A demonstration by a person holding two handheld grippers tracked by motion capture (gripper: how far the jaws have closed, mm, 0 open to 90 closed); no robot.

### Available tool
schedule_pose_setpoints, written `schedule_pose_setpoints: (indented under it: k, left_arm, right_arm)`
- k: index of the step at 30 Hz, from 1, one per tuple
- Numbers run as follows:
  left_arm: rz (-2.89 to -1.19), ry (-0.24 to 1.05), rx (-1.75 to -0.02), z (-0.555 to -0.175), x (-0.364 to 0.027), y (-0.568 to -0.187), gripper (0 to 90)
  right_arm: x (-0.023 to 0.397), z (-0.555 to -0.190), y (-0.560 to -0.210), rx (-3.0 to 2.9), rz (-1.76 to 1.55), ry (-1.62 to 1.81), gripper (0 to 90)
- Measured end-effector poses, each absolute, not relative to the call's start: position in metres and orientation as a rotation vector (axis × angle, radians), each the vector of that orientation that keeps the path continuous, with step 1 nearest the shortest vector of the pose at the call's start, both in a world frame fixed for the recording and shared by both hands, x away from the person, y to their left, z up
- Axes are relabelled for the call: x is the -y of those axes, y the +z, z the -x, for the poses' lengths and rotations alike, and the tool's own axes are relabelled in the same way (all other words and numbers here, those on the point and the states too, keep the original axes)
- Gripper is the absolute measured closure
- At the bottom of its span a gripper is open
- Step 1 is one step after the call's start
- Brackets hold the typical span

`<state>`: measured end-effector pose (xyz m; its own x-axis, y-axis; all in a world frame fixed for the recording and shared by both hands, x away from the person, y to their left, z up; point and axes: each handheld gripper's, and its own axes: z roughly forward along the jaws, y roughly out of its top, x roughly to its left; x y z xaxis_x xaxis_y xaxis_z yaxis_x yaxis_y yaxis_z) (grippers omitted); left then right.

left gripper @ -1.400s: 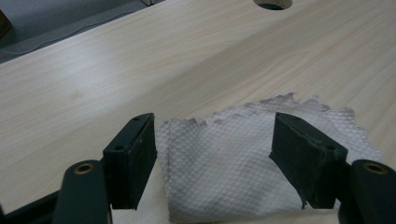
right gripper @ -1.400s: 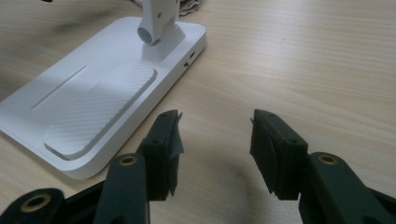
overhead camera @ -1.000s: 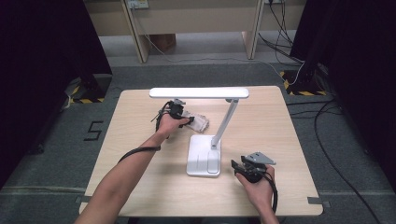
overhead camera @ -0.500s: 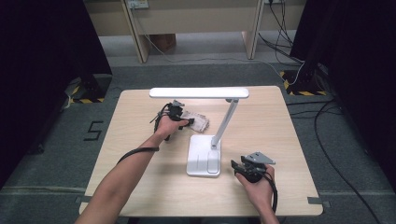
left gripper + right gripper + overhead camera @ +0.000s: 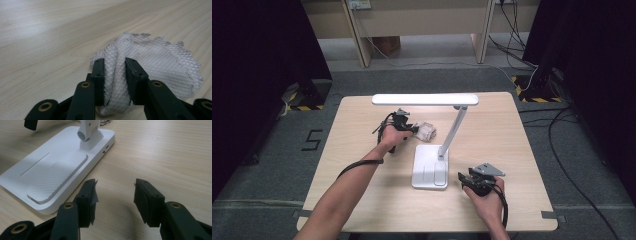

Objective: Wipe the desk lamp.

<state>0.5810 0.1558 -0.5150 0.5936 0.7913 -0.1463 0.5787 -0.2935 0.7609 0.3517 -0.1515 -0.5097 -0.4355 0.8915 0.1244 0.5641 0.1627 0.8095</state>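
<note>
A crumpled white mesh cloth (image 5: pixel 426 131) (image 5: pixel 150 62) lies on the wooden table (image 5: pixel 362 150) left of the lamp's arm. My left gripper (image 5: pixel 411 130) (image 5: pixel 114 75) has just been closing, and its two black jaws now pinch a fold of the cloth between their pads. A white desk lamp (image 5: pixel 430 167) stands mid-table, its flat base (image 5: pixel 50 177) toward me and its long head (image 5: pixel 425 99) held level above. My right gripper (image 5: pixel 468 178) (image 5: pixel 115 192) rests just right of the lamp base, open, with bare table between its fingers.
The person's forearms come in from the near edge. Cables (image 5: pixel 562 165) trail over the grey floor right of the table. Wooden furniture legs (image 5: pixel 362 35) stand beyond the far edge. Bare wood lies at the table's left and far right.
The left gripper's jaws have drawn together around the cloth beside the lamp. Both hands have stayed where they were.
</note>
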Motion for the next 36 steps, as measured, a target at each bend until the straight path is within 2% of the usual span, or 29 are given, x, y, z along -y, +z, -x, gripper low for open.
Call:
schedule_pose_setpoints:
  k: [9, 19, 26, 36]
  left_arm:
    - [-1.980, 0.343, -1.113, -0.575, -0.156, -0.508, 75.9]
    - [-1.946, 0.383, -1.091, -0.555, -0.180, -0.480, 76.3]
    - [-1.891, 0.398, -1.085, -0.527, -0.196, -0.457, 76.3]
    - [-1.842, 0.404, -1.069, -0.482, -0.221, -0.434, 76.3]
  right_arm:
    - [0.153, -0.352, -0.510, -2.062, -1.380, 1.164, 52.1]
    - [0.146, -0.356, -0.507, -2.092, -1.339, 1.171, 55.3]
    - [0.132, -0.359, -0.502, -2.126, -1.280, 1.176, 62.7]
    - [0.110, -0.364, -0.498, -2.192, -1.187, 1.164, 78.6]
